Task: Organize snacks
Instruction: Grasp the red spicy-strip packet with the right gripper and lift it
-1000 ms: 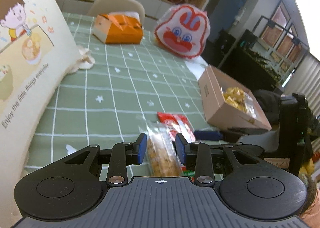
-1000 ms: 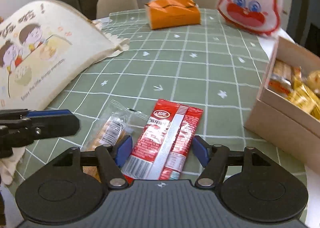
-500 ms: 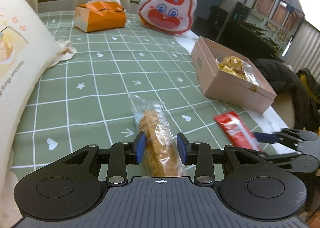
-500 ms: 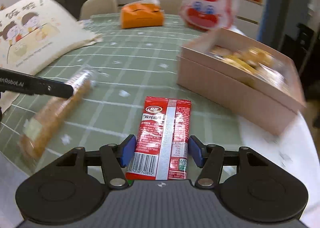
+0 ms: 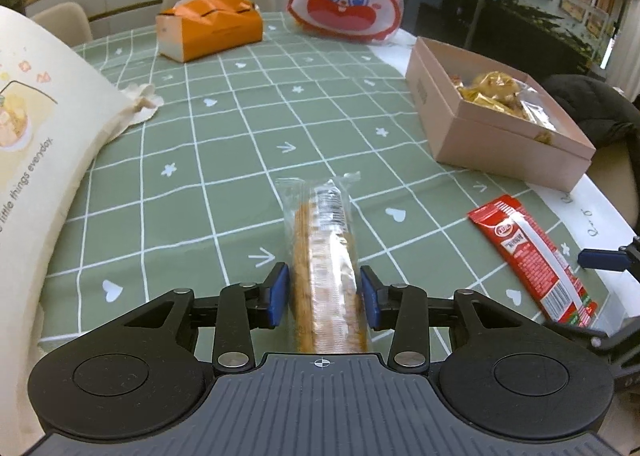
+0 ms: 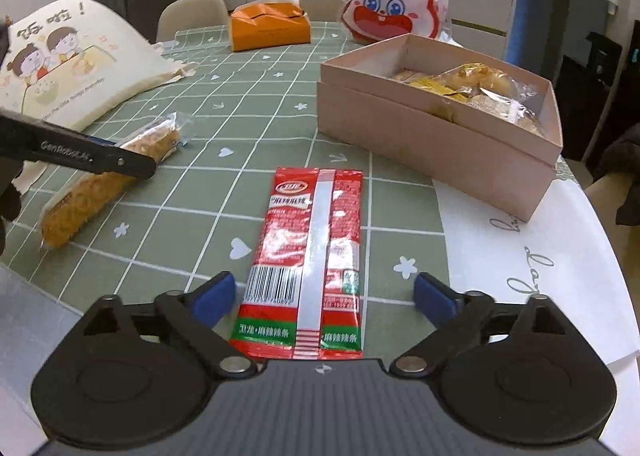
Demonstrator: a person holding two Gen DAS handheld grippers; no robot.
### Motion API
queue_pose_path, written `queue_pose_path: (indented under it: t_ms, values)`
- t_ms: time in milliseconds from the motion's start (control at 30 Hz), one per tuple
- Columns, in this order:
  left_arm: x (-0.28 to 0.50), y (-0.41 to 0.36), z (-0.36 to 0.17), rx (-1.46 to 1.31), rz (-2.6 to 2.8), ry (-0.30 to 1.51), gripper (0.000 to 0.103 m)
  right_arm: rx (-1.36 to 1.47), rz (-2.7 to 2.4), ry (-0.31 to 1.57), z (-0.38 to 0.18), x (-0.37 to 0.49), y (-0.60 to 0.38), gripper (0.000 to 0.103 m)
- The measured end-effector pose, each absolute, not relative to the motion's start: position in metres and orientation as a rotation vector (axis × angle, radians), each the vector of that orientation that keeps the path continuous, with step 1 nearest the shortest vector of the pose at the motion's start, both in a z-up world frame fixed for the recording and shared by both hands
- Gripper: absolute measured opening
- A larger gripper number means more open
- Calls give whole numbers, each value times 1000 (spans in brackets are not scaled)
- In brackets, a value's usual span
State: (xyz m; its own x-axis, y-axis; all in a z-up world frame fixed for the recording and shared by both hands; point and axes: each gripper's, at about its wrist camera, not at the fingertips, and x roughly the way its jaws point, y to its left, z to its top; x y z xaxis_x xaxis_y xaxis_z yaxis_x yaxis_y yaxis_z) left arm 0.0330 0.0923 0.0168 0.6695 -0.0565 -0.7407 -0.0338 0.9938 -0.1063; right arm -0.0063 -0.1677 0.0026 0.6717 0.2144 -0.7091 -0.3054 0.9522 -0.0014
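Note:
A clear-wrapped biscuit bar [image 5: 326, 268] lies on the green checked tablecloth, and my left gripper [image 5: 324, 294] is shut on its near end; it also shows in the right wrist view [image 6: 108, 176]. A red snack packet [image 6: 312, 252] lies flat on the cloth between the wide-open fingers of my right gripper [image 6: 322, 296], which do not touch it; the packet also shows in the left wrist view [image 5: 532, 256]. A pink open box [image 6: 432, 128] holding several wrapped snacks stands at the right, also in the left wrist view [image 5: 496, 132].
An orange tissue pack [image 5: 210, 30] and a rabbit-face bag [image 5: 346, 4] stand at the far side. A cream cartoon tote bag [image 6: 68, 64] lies at the left. A white paper [image 6: 540, 256] covers the table's right edge. Chairs stand behind the table.
My right gripper has opened wide and the red packet now lies loose on the cloth between its fingers. My left gripper still holds the biscuit bar, turned slightly toward the box.

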Motion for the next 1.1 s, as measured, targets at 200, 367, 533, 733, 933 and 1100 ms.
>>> queue_pose_path:
  t_ms: [200,367,533,733,933,1100]
  values:
    - [27,99,17,-150,-41,845,42,-122,294,760,0,-11,-169,103]
    - [17,105,12,-224,-39,785,41,-125,309,758,0,-13,-172,103]
    - [8,92,16,-264,-84,808,35,-147,355,756,1,-18,-174,103]
    - [-11,50,28,-185,-205,772,35,-200,348,719,6,-18,-164,97]
    - [-25,39,35,-163,-228,753,35,-96,322,741,9,8,-167,90]
    - [-29,43,31,-189,-213,766,35,-95,298,742,7,12,-164,79]
